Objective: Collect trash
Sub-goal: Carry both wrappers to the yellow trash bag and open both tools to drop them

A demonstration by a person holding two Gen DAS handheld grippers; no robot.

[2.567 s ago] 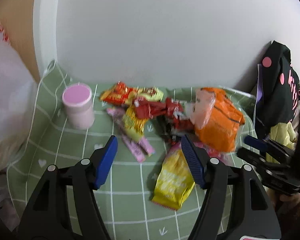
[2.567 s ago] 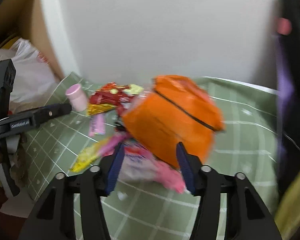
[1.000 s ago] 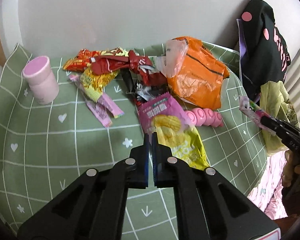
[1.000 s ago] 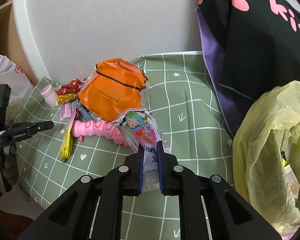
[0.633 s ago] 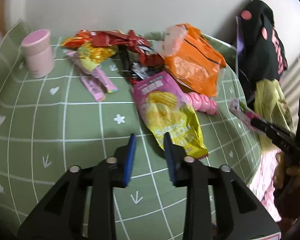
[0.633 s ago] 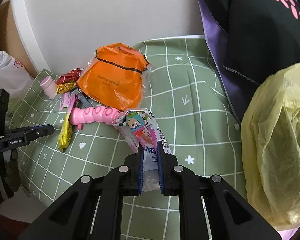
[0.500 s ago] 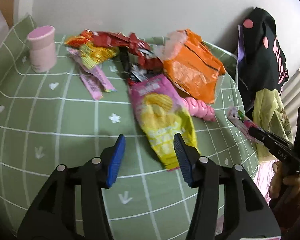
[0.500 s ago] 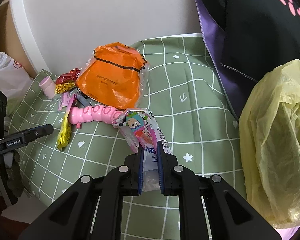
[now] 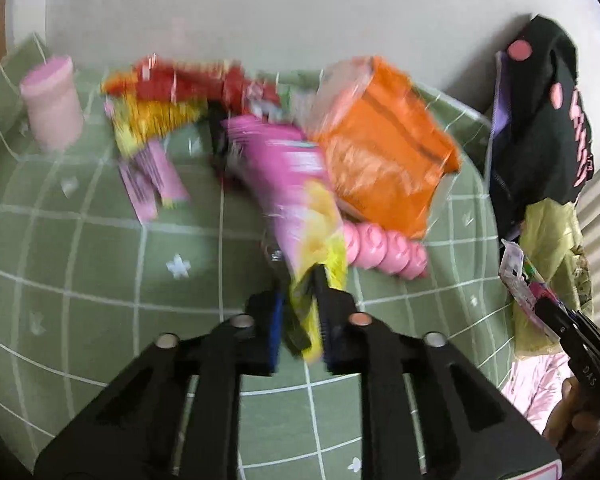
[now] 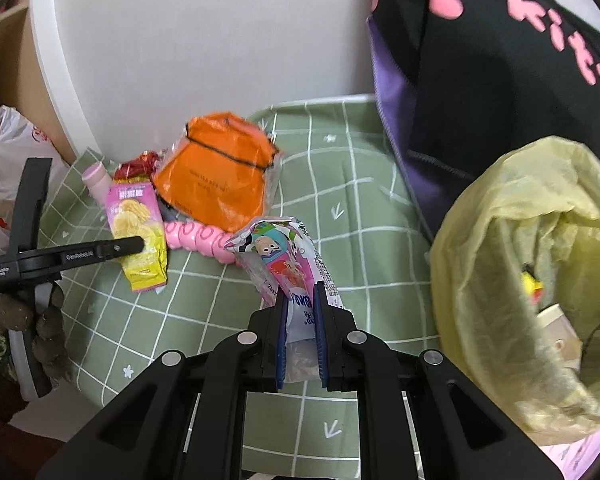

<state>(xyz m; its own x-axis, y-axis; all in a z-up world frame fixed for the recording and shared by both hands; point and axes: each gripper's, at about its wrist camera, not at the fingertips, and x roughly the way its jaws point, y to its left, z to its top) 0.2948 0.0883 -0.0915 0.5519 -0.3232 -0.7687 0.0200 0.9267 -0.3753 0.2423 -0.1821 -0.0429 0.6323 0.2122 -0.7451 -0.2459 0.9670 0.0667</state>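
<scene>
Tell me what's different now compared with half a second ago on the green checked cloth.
The left hand-held gripper, open over the cloth half a second ago, has closed on the yellow end of the pink-and-yellow chip bag. The right hand-held gripper still pinches the cartoon wrapper and has drifted toward the yellow trash bag. The orange bag, pink toy and pink cup stayed put.

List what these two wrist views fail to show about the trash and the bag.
- Left wrist view: motion blur smears the wrapper pile; its print is unreadable.
- Left wrist view: the left gripper hides the chip bag's lower end.
- Right wrist view: the yellow bag's folds hide most of its contents; the edge cuts it off.
- Right wrist view: the orange bag covers whatever lies beneath.
</scene>
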